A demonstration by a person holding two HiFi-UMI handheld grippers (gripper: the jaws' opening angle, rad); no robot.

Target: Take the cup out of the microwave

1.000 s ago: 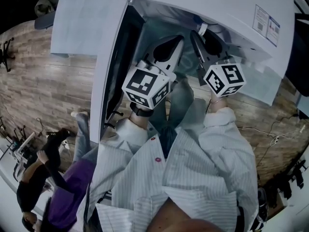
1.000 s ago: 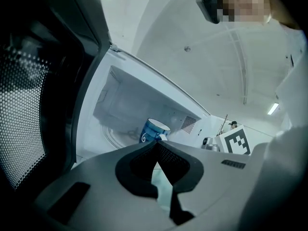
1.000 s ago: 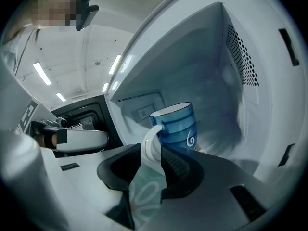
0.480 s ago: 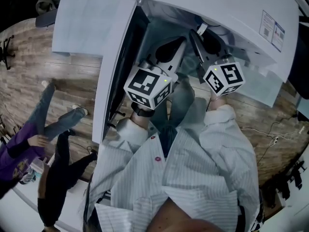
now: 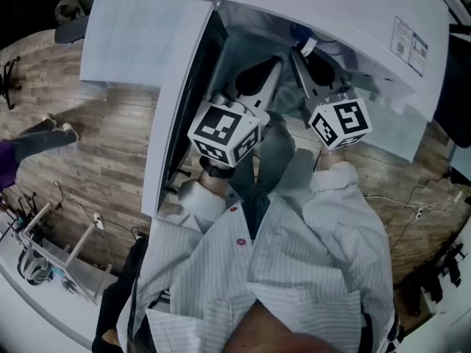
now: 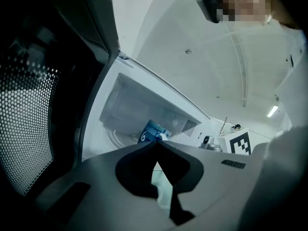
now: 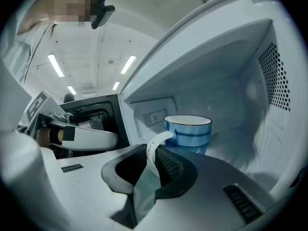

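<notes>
Your right tool [image 7: 151, 154] pinches the white loop handle [image 7: 155, 148] of the blue-banded cup [image 7: 187, 130]. Its ribbed black pads have just been closing, with the handle between them. The cup stands upright, low in the white microwave [image 7: 226, 66] cavity and towards its back wall. Only the right gripper view shows this grip, along with the glossy glaze, the dark rim line and the round vent holes [image 7: 275, 76] dotting the side wall.

In the left gripper view the cup is just a blue sliver above your left tool [image 6: 156, 146], whose smooth grey jaws are pressed together on nothing. That tool hangs beside the open door [image 6: 29, 129], whose dark window is a fine perforated mesh.

In the head view the black-and-white marker cubes [image 5: 224, 131] and your striped sleeves [image 5: 338, 219] crowd the opening, so the grip cannot be made out. Wood-plank floor [image 5: 96, 168] spreads to the left, where a passer-by's shoes [image 5: 55, 129] enter at the edge.
</notes>
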